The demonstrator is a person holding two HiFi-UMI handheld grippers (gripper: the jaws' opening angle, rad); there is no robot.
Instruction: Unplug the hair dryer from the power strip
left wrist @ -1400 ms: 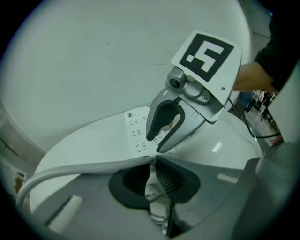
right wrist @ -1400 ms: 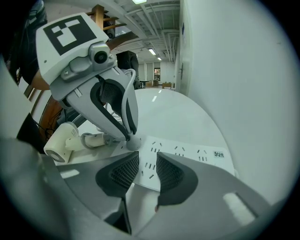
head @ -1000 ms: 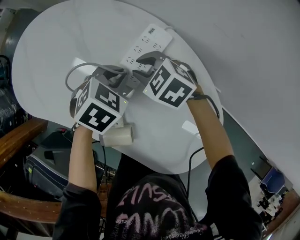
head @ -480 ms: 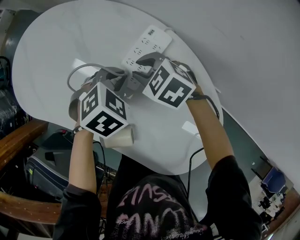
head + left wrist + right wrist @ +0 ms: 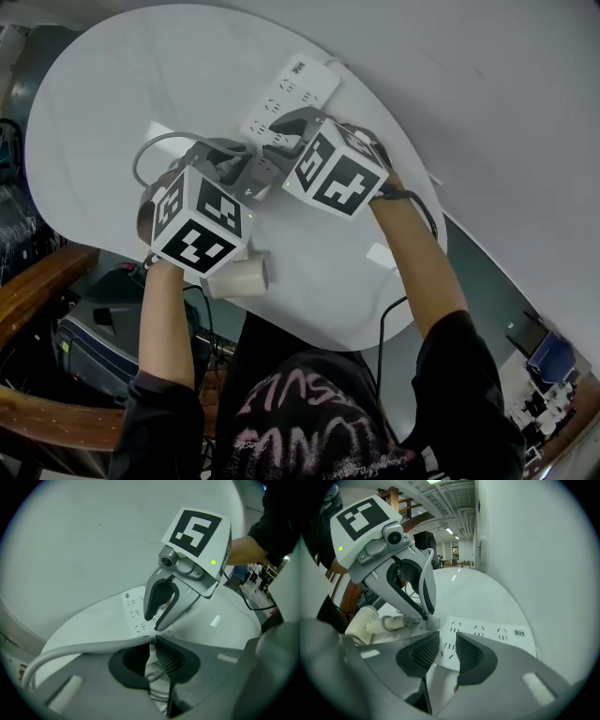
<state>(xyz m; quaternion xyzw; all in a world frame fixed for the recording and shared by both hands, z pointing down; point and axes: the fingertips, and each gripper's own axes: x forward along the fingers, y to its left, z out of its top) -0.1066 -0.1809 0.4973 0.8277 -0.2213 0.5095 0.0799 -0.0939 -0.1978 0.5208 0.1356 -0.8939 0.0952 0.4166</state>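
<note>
- Head view: a power strip (image 5: 291,89) is seen lying on the far part of a round white table (image 5: 103,84). The left gripper (image 5: 255,171) and the right gripper (image 5: 286,124) are both pointed down at the strip's near end, close to each other. A grey cord (image 5: 141,155) is looped on the table left of the left gripper. The white hair dryer (image 5: 236,277) is laid at the table's near edge, just under the left gripper's marker cube.
- Left gripper view: the jaws of the left gripper (image 5: 154,641) are closed at the tips on the plug end of the grey cord (image 5: 84,648), which is led off to the left. Something white is held deeper between the pads. The right gripper (image 5: 153,624) is seen opposite, jaws parted, tips down at the power strip (image 5: 133,604).
- Right gripper view: the jaws of the right gripper (image 5: 447,637) are held apart over the power strip (image 5: 497,634), whose sockets show in the gap; nothing is clamped. The left gripper (image 5: 427,616) is seen pinching the grey plug (image 5: 433,623) at the strip's edge. The hair dryer (image 5: 361,620) is at the left.
</note>
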